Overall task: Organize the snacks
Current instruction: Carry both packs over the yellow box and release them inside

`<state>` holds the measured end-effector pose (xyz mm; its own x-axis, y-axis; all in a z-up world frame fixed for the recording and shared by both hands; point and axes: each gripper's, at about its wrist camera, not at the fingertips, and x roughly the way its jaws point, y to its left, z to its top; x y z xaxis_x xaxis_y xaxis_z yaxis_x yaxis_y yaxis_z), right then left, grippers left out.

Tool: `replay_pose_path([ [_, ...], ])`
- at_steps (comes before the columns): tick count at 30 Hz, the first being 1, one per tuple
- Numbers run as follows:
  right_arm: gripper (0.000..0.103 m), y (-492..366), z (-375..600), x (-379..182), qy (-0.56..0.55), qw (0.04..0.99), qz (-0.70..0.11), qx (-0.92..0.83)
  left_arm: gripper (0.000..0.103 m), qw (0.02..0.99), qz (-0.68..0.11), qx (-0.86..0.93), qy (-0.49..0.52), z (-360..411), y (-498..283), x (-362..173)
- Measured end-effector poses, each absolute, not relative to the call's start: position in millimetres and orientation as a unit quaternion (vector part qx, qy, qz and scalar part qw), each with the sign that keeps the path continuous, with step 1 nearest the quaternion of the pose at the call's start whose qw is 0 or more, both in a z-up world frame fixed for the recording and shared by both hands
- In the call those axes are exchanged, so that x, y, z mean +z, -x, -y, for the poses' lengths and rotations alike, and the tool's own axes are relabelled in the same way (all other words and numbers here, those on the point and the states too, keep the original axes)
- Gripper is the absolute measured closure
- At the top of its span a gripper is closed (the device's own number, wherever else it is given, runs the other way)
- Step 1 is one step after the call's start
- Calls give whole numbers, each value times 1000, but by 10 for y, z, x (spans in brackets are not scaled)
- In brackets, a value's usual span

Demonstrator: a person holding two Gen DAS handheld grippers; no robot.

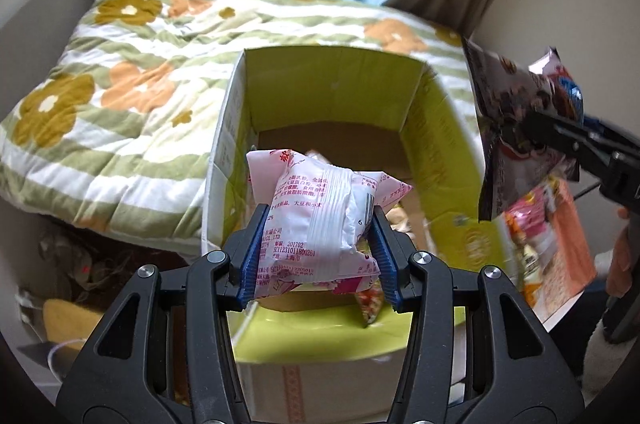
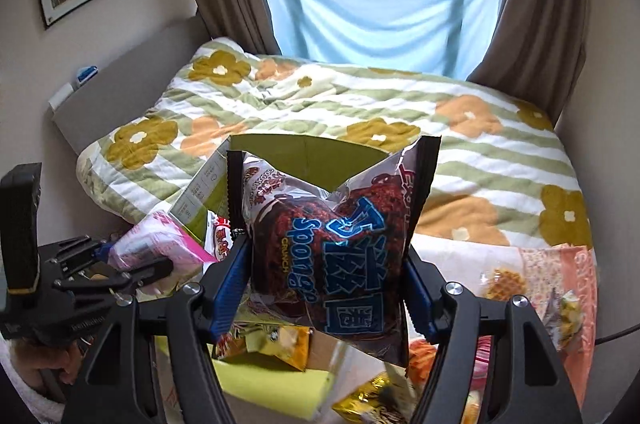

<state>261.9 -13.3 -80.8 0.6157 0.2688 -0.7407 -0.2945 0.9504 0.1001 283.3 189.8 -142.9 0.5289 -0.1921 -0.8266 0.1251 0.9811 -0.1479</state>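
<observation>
Blue-padded left gripper (image 1: 318,248) jaws narrowly clamp a pink-and-white snack packet (image 1: 320,220) above the green-lined cardboard box (image 1: 436,128). Right gripper (image 2: 326,288) jaws, wider, pinch a brown Sponge Crunch bag (image 2: 332,252) beside that box.

The box (image 1: 436,144) gapes open above, its far floor bare.

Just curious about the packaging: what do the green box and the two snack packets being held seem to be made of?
Green box: cardboard, matte, brown bare floor and folded flaps. Pink-and-white packet: thin plastic film, crinkled, slightly glossy. Brown Sponge Crunch bag: shiny plastic or foil-lined film, probably, with serrated sealed edges.
</observation>
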Motion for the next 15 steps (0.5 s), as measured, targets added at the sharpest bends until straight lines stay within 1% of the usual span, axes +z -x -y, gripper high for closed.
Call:
replay_pose_path([
  [4, 38, -2735, 58, -878, 19, 891, -427, 151, 58, 865, -491, -98, 31, -1869, -2872, -1538],
  [5, 38, -2771, 45, -902, 21, 889, -431, 151, 57, 866, -490, -100, 31, -1864, -2873, -1555],
  [6, 38, -2803, 28, -913, 23, 888, -433, 151, 51, 866, -489, -104, 28, -1857, -2870, -1566],
  [7, 38, -2830, 14, -921, 24, 887, -435, 152, 34, 866, -488, -107, 27, -1849, -2867, -1565],
  [8, 38, -2858, 11, -932, 27, 886, -437, 155, 20, 868, -486, -105, 23, -1832, -2853, -1557],
  [9, 38, -2880, -3, -933, 30, 885, -438, 157, 1, 872, -479, -97, 17, -1820, -2828, -1538],
  [11, 38, -2914, -39, -951, 33, 882, -440, 163, 0, 881, -465, -90, 15, -1818, -2763, -1464],
  [15, 38, -2981, -72, -973, 38, 874, -450, 179, 0, 884, -461, -76, 27, -1889, -2693, -1340],
])
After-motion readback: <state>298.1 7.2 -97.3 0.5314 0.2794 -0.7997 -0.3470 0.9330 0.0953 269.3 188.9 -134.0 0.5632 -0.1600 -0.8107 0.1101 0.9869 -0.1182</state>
